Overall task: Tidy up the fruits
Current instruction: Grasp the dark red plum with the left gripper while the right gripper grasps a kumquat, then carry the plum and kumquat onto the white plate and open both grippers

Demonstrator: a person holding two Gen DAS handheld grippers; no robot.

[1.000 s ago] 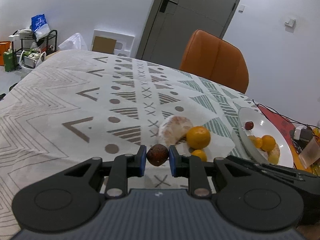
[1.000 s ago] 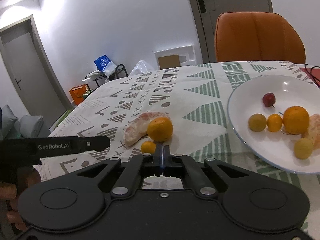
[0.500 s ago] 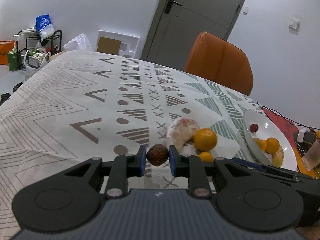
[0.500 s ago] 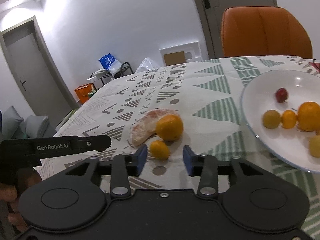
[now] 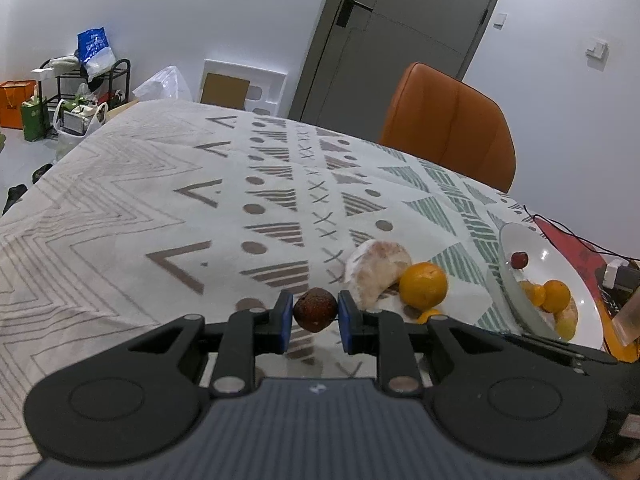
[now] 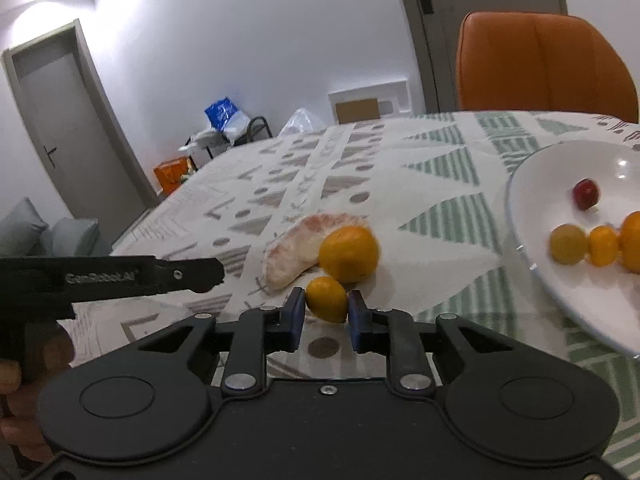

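My left gripper is shut on a dark brown, wrinkled fruit, held just above the patterned cloth. My right gripper has its blue pads against both sides of a small orange kumquat that rests on the cloth. Just behind the kumquat lie a mandarin and a peeled pomelo segment, touching each other. A white plate on the right holds a small red fruit and several yellow and orange fruits. In the left wrist view the plate is at the right edge.
An orange chair stands at the table's far side. A red mat with a black cable and small boxes lies beyond the plate. The cloth stretches bare to the left. A hand holds the left gripper's handle.
The right gripper, shut at first, opened, moved forward around the kumquat and narrowed onto it. The left gripper kept the brown fruit and drew back and left a little.
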